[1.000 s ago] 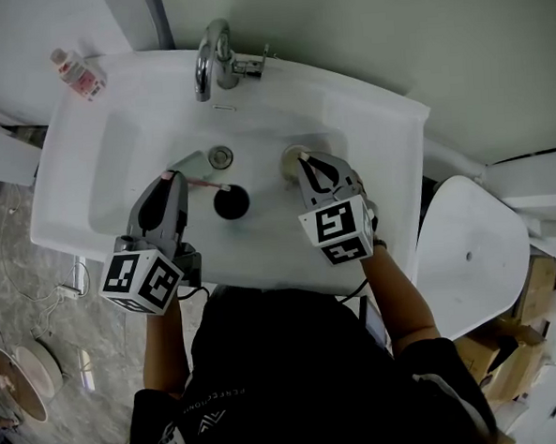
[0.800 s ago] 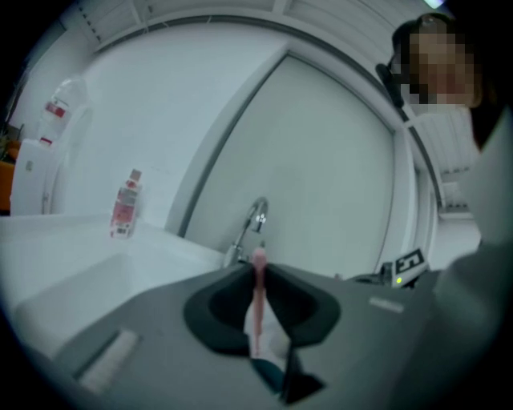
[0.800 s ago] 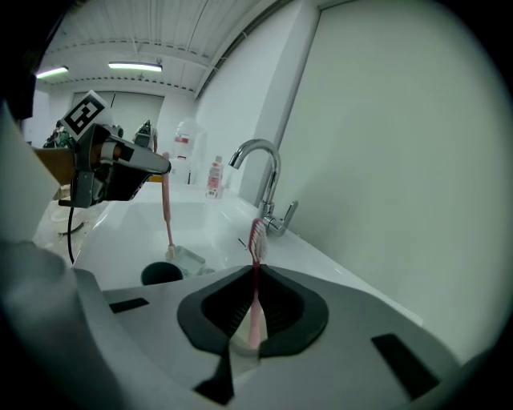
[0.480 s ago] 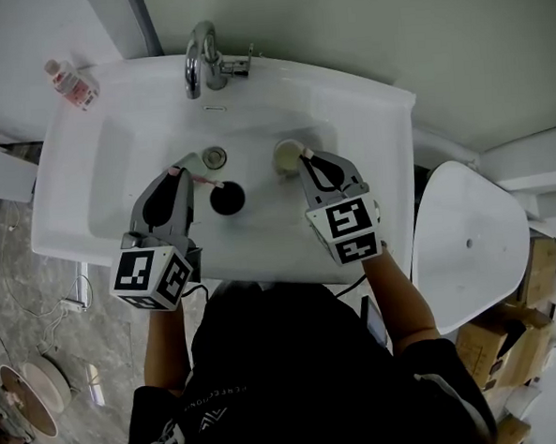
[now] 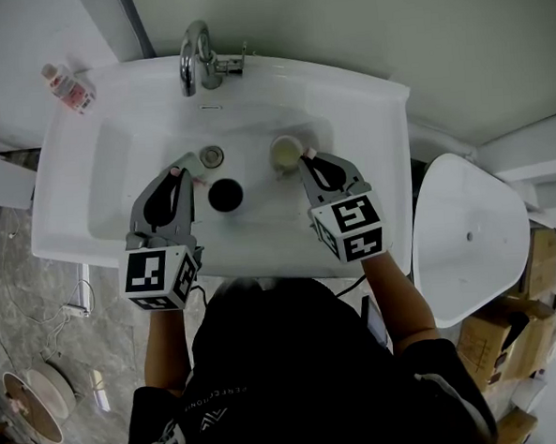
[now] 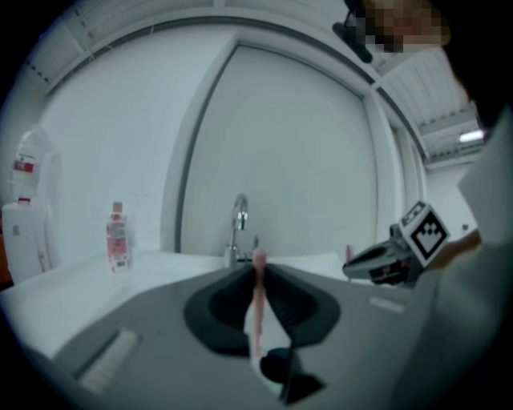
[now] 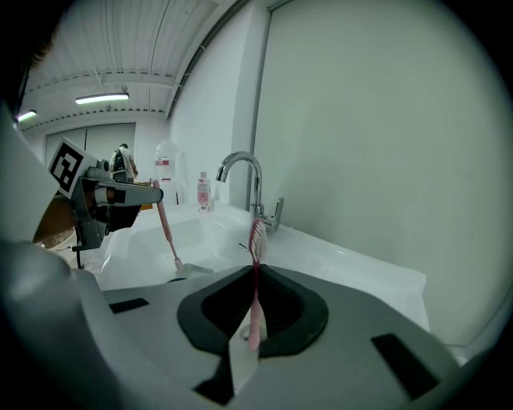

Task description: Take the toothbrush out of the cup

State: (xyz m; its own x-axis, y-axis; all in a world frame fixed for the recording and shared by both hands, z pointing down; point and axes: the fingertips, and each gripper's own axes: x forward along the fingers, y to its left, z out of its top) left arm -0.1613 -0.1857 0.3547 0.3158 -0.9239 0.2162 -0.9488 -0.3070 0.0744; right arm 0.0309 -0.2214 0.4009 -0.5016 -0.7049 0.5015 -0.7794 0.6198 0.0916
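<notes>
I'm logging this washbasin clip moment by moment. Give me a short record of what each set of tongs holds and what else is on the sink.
left tongs: shut on pink toothbrush
right tongs: shut on second toothbrush, bristles up
in the sink: black cup, pale cup, drain
back rim: faucet in the middle, bottle at the left corner

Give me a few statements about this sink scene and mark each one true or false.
1. The left gripper is shut on the left toothbrush, the right gripper on the right toothbrush. True.
2. The bottle stands in the basin. False: the bottle stands on the far left corner of the sink.
3. The faucet stands at the sink's back edge. True.
4. The right toothbrush's bristles point down. False: they point up.
</notes>
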